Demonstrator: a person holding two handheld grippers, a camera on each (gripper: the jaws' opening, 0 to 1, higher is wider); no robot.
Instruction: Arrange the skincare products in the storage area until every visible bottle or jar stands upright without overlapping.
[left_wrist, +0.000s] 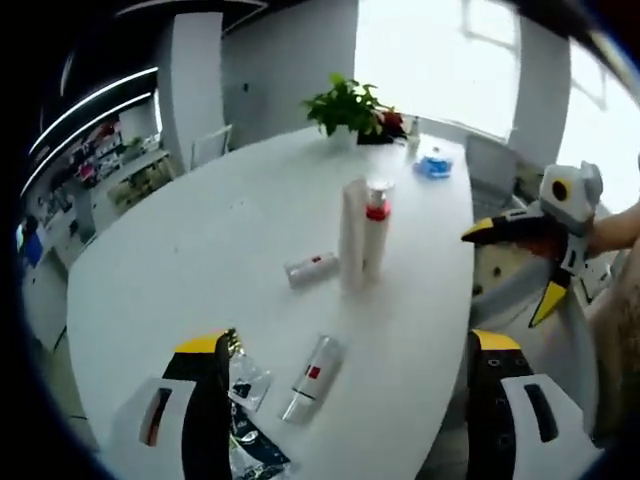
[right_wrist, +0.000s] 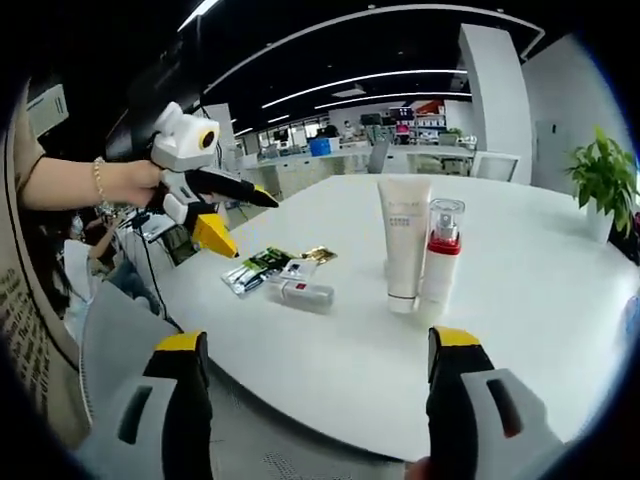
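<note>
Left gripper view: left gripper (left_wrist: 350, 400) jaws spread wide, nothing between them, hovering over the near edge of the white oval table (left_wrist: 180, 250). Straight ahead of the jaws, mid-table, a tall white squeeze tube (left_wrist: 352, 232) stands upright, cap down, with a clear pump bottle with a red collar (left_wrist: 376, 225) upright just beside it, on its right. A small white tube with a red label (left_wrist: 311, 269) lies flat just left of that pair. Nearer the gripper, a second white tube with a red mark (left_wrist: 312, 378) lies on its side between the jaws, and dark foil sachets (left_wrist: 243, 420) lie by the left jaw. Right gripper (left_wrist: 520, 262) enters from the right, held in a hand, jaws apart, off the table edge. Green potted plant (left_wrist: 347, 105) sits at the far end.

Right gripper view: right gripper (right_wrist: 312, 385) jaws spread, empty, short of the table edge; tall tube and pump bottle stand ahead, sachets left of them.
</note>
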